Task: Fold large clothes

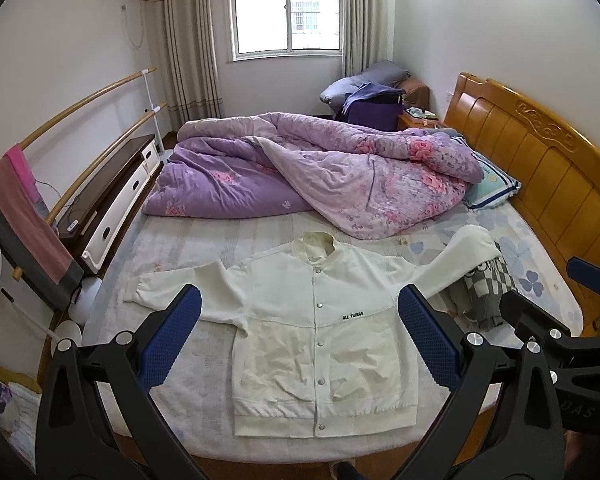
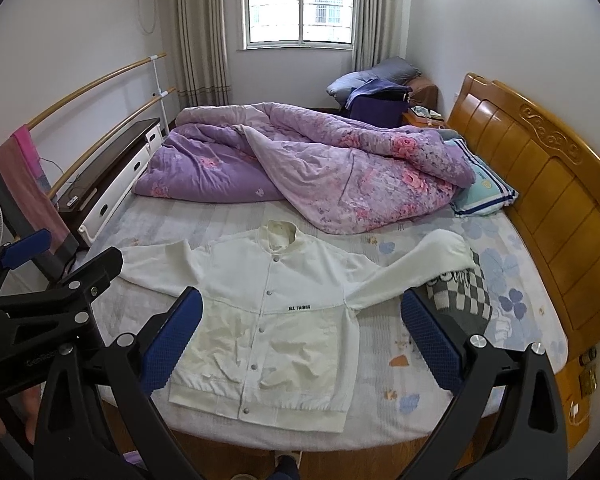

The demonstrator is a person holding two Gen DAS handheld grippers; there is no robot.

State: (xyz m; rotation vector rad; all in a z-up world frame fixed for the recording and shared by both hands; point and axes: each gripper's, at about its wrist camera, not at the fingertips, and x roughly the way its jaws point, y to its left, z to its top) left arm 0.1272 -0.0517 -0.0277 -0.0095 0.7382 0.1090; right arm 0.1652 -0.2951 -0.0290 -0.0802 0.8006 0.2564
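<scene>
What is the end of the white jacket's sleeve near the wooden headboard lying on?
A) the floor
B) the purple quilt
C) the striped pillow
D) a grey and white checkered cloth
D: the cuff end of the white jacket's sleeve on the headboard side rests on top of the grey and white checkered cloth, apart from the purple quilt and the striped pillow.

Daylight from window (image 1: pixel 287 10), ceiling glare, soft shadows, strong fisheye edge distortion.
</scene>
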